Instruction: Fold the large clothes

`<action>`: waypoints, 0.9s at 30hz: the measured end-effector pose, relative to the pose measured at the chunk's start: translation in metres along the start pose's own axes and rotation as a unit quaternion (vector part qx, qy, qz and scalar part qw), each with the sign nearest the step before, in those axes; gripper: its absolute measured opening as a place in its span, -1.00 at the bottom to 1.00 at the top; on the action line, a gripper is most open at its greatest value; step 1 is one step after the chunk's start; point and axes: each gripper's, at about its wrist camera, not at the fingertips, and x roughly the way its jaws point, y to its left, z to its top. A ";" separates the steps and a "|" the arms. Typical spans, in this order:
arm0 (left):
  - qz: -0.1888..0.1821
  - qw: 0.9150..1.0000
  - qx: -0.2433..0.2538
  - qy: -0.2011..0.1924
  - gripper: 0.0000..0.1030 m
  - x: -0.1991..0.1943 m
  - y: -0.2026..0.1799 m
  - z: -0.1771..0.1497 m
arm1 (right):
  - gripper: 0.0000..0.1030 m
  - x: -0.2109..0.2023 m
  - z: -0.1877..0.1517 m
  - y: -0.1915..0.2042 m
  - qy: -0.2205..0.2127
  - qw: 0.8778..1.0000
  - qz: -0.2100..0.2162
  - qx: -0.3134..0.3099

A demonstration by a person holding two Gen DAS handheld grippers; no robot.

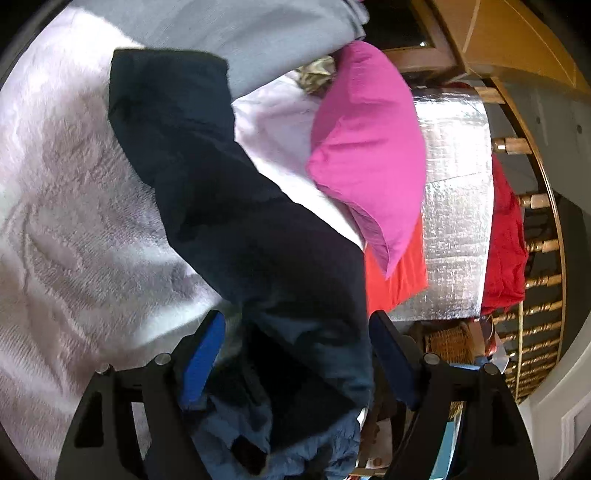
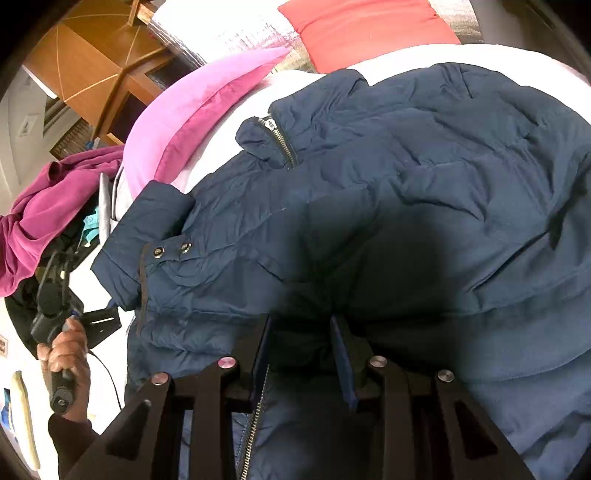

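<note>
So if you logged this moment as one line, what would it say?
task: fold jacket | surface: white bedspread | left gripper: jaws wide, jacket fabric between | right gripper: shut on jacket | nearby: pink pillow

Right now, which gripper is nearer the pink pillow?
Left. The left gripper sits at the jacket sleeve, on the side where the pink pillow lies; the right gripper is at the jacket's hem, with the jacket body between.

A pink pillow (image 1: 365, 147) is propped at the head of the bed (image 1: 66, 192), against a red cushion (image 2: 369, 29) — both before a silvery quilted panel (image 1: 454, 206). A magenta garment (image 2: 48, 214) is heaped off the bed's edge — beside wooden furniture (image 2: 92, 66).
</note>
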 end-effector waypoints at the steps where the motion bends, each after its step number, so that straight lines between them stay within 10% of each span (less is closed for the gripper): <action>1: 0.000 1.000 -0.006 -0.001 0.54 0.003 0.004 0.002 | -0.29 0.000 0.000 0.000 0.000 1.000 -0.001 -0.001; 15: 0.017 0.993 0.107 -0.047 -0.61 -0.007 -0.044 -0.002 | -0.30 -0.002 0.000 0.000 0.002 1.000 0.001 0.003; 27: 0.073 0.933 0.351 0.029 -0.75 0.031 -0.142 -0.131 | -0.30 -0.063 0.005 -0.031 -0.077 0.994 0.030 0.074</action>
